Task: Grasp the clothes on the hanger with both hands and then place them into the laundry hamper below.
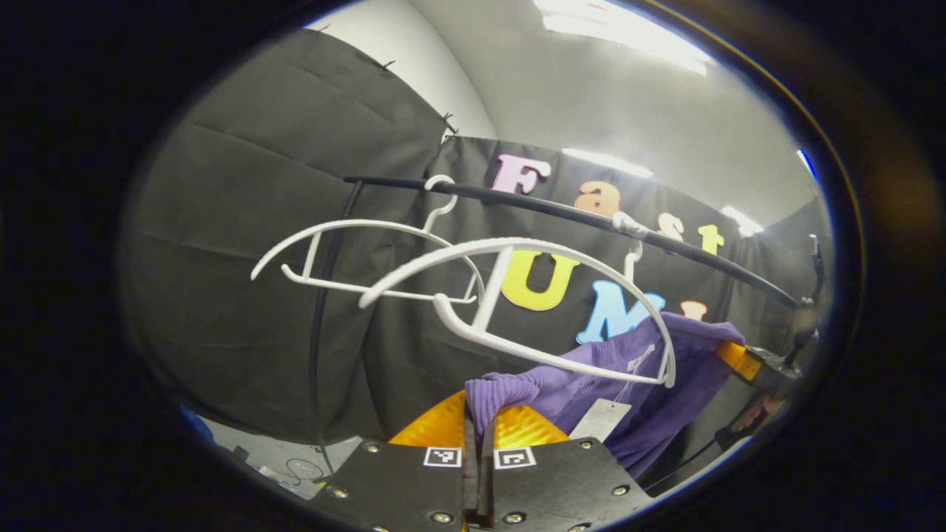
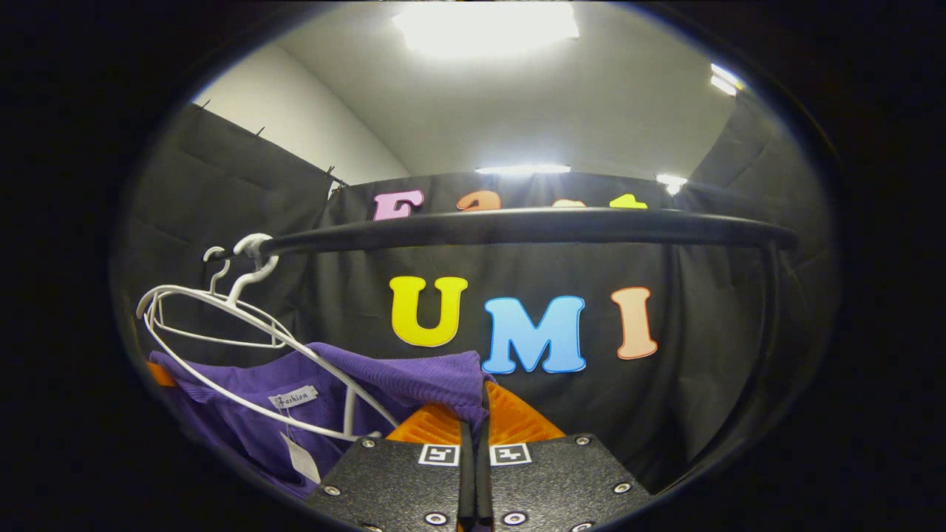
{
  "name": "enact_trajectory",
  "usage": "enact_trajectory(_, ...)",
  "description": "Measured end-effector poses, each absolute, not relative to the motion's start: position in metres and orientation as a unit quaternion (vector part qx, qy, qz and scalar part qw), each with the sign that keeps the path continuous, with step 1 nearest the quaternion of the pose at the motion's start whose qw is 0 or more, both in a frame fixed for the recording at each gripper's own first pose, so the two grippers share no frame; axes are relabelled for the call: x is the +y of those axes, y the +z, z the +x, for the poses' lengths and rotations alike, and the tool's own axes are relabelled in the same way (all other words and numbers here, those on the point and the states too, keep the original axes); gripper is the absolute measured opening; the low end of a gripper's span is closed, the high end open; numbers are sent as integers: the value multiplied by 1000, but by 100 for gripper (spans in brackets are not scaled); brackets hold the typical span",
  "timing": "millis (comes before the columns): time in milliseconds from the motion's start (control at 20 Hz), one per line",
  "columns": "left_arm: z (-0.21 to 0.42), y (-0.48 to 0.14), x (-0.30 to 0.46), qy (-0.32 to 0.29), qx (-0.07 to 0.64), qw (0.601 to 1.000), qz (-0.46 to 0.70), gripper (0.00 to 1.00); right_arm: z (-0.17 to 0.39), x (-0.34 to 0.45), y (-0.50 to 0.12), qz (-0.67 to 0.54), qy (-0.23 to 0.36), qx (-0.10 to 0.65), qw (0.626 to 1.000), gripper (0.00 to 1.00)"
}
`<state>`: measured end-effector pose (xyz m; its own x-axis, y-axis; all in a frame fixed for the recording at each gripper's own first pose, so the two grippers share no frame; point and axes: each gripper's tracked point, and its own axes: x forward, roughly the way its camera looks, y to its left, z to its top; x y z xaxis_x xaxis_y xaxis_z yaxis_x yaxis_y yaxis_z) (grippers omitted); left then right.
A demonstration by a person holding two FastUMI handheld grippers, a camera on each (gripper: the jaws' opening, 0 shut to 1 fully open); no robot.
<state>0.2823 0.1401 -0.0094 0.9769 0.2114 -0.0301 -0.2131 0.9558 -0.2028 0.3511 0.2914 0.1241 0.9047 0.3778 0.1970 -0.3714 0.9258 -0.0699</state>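
Observation:
A purple knit garment (image 1: pixel 635 369) with a white tag is stretched between both grippers, just below the hangers. My left gripper (image 1: pixel 479 417) is shut on one bunched edge of it at the bottom of the left gripper view. The other gripper (image 1: pixel 761 369) holds the far end at the right. In the right gripper view, my right gripper (image 2: pixel 480 410) is shut on the purple garment (image 2: pixel 295 391), whose collar label faces the camera. A bare white hanger (image 1: pixel 517 295) hangs from the black rail (image 1: pixel 562 210) in front of the cloth. The near white hanger (image 2: pixel 244 332) crosses over the garment.
A second bare white hanger (image 1: pixel 355 255) hangs further left on the rail. The black rail (image 2: pixel 517 225) runs across just above the right gripper. A black upright pole (image 1: pixel 319 347) stands at the rail's left end. Black cloth walls close in behind.

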Motion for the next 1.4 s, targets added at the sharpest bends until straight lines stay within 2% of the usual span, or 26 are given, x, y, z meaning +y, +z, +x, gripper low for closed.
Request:
enact_trajectory(200,290,-15,123,121,13,989,-88,1,370,268,111,-31,184,-106,977,0)
enact_trajectory(250,295,-16,119,124,16,988,-91,5,374,264,105,-36,184,-102,977,0)
enact_trajectory(300,297,-17,113,125,17,987,-95,5,375,261,94,-33,189,-94,977,0)
enact_trajectory(350,298,-18,108,125,17,987,-97,1,375,258,88,-27,192,-88,977,0)
enact_trajectory(400,299,-19,104,126,18,987,-95,1,376,252,83,-27,191,-82,978,0)
enact_trajectory(450,299,-21,100,126,22,988,-91,5,379,247,79,-25,191,-75,978,0)
enact_trajectory(500,300,-23,94,124,26,988,-87,1,379,244,74,-21,191,-67,979,0)
enact_trajectory(550,301,-25,89,122,29,989,-84,5,379,239,71,-16,193,-61,979,0)
enact_trajectory(600,304,-26,88,119,31,989,-83,1,375,235,67,-16,190,-57,980,0)
enact_trajectory(650,306,-29,84,115,34,989,-84,5,374,228,66,-13,185,-56,981,0)
enact_trajectory(700,309,-31,81,111,37,989,-86,1,371,223,65,-7,181,-54,982,0)
enact_trajectory(900,305,-36,79,97,46,990,-90,1,355,216,58,3,168,-43,985,1)
enact_trajectory(950,304,-36,80,93,46,991,-87,5,350,216,57,1,166,-41,985,1)
enact_trajectory(1000,301,-37,81,89,46,991,-86,5,346,214,55,-2,163,-37,986,0)
enact_trajectory(1050,298,-37,80,84,46,992,-87,1,341,213,53,-3,159,-34,987,0)
enact_trajectory(1100,294,-36,80,76,45,992,-88,5,334,212,54,-3,154,-32,988,0)
enact_trajectory(1150,289,-37,79,65,45,993,-86,1,327,211,55,-3,146,-31,989,0)
enact_trajectory(1200,286,-38,79,56,46,994,-82,1,322,207,54,-3,133,-28,991,0)
enact_trajectory(1250,284,-39,81,49,49,995,-77,5,315,200,55,0,121,-26,992,1)
enact_trajectory(1300,279,-40,82,38,56,995,-77,1,304,196,55,6,109,-22,994,1)
enact_trajectory(1400,261,-38,85,18,57,995,-83,1,286,190,56,7,90,-18,996,1)
